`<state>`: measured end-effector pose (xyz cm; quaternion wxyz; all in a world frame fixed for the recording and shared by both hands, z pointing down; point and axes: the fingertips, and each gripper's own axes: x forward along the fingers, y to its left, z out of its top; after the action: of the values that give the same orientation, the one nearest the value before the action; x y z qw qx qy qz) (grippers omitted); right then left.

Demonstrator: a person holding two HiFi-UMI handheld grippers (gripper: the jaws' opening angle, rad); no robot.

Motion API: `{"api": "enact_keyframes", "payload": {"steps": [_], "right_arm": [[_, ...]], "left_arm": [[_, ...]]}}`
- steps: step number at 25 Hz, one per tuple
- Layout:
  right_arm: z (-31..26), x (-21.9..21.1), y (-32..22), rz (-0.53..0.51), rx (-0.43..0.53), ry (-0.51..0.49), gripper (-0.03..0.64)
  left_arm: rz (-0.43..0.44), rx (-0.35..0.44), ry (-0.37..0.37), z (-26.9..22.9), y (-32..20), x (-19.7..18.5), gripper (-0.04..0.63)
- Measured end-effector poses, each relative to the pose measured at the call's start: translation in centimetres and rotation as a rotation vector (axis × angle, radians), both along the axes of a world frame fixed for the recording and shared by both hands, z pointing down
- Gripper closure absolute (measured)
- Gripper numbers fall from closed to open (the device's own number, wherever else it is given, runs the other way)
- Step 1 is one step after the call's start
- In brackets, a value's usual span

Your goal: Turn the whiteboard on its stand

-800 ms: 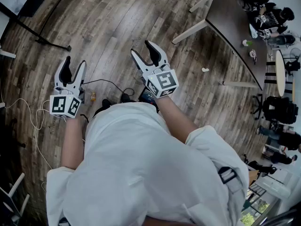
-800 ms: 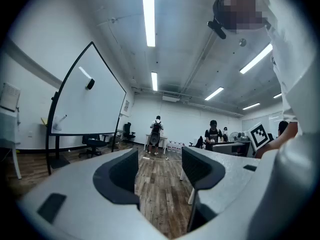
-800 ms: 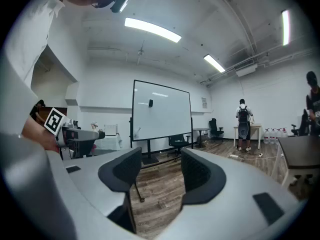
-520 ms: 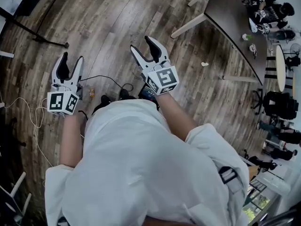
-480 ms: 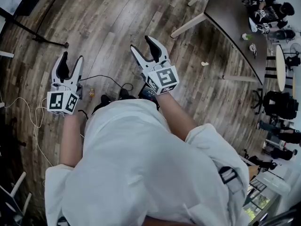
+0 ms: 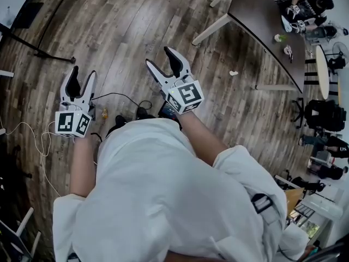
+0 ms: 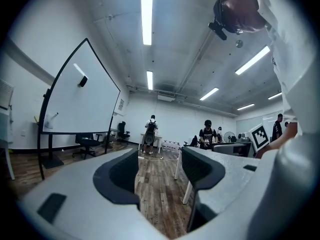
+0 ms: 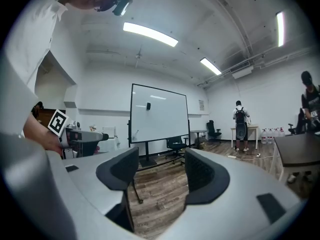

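Right gripper view: whiteboard stands ahead of the claw and a touch left of its jaw line, broad face toward it, upright on a dark stand. It is well apart from the claw, with bare floor between them. The board's long side runs level, crosswise to the claw's line.

Left gripper view: the same board is off to the left of that claw, seen at a slant and looming larger. My judgement is that the left gripper is the nearer of the two, though the wide lens makes this unsure. A dark bar on the floor up-left of the left claw in the head view may be the stand's foot.

Claw state: right gripper has its jaws wide apart, with nothing but floor between them. Left gripper has its jaws likewise spread and holds nothing. Both are held level in front of the person's body.

Judgement: no contact yet. The coming move depends on closing the gap to the board's edge, left claw first.

Count:
- Whiteboards: one.
- Stands: one.
- Grippers: two, both empty.
- Long table: one, right of and beyond the right claw.
- Office chairs near the board: two in the right gripper view.
- Bystanders: several at the far end, too small to count.
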<state>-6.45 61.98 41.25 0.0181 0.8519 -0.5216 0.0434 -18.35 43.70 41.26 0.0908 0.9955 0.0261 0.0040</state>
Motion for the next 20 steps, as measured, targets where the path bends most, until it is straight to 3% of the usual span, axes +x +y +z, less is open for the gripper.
{"api": "enact_keyframes", "payload": {"steps": [13, 20], "right_arm": [[0.5, 1.0, 2.7, 0.032, 0.013, 0.007, 0.347], [0.7, 1.8, 4.0, 0.021, 0.021, -0.005, 0.351]], "left_arm": [[0.002, 0.01, -0.002, 0.0, 1.2, -0.5, 0.337], [0.011, 0.022, -0.012, -0.1, 3.0, 1.2, 0.337]]}}
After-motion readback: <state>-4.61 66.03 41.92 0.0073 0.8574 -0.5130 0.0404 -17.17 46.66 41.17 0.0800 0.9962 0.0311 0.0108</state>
